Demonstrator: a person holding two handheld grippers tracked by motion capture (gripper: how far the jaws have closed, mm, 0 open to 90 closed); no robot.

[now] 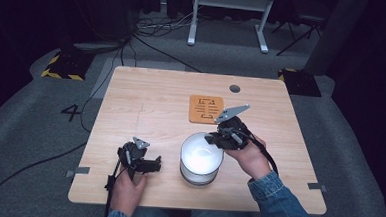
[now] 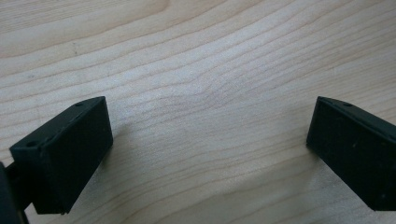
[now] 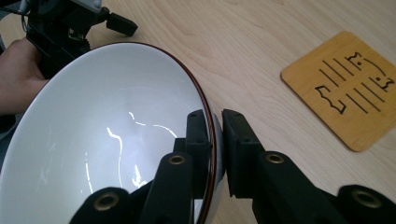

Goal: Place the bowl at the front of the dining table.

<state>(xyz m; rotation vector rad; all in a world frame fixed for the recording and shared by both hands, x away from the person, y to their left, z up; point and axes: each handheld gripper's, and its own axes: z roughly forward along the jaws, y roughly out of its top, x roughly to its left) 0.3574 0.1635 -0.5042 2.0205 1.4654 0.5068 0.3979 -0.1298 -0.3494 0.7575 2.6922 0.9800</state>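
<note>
- Dark walls and grey carpet surround a light wooden table (image 1: pixel 146 101); cables lie on the floor behind it.
- On the table stands a white bowl (image 1: pixel 201 156) with a dark rim, near the front edge, a little right of the middle. A square wooden coaster (image 1: pixel 206 109) lies farther back, apart from it.
- The right gripper (image 3: pixel 216 140) pinches the bowl's rim on its right side: one jaw is inside, the other outside, both pressed on the thin wall.
- The left gripper (image 1: pixel 150 164) rests low at the left of the bowl, not touching it. Its jaws stand wide apart with only bare wood between them.
- The bowl's mouth points up, perhaps a little tilted toward the left. It is round, so it has no long axis across the table; its axis is vertical.
- I judge the step is lifting the bowl, maybe to the coaster. To do it well, keep the pinch firm, raise slowly, and keep the rim level, because a one-sided grip lets the bowl swing or slip.
</note>
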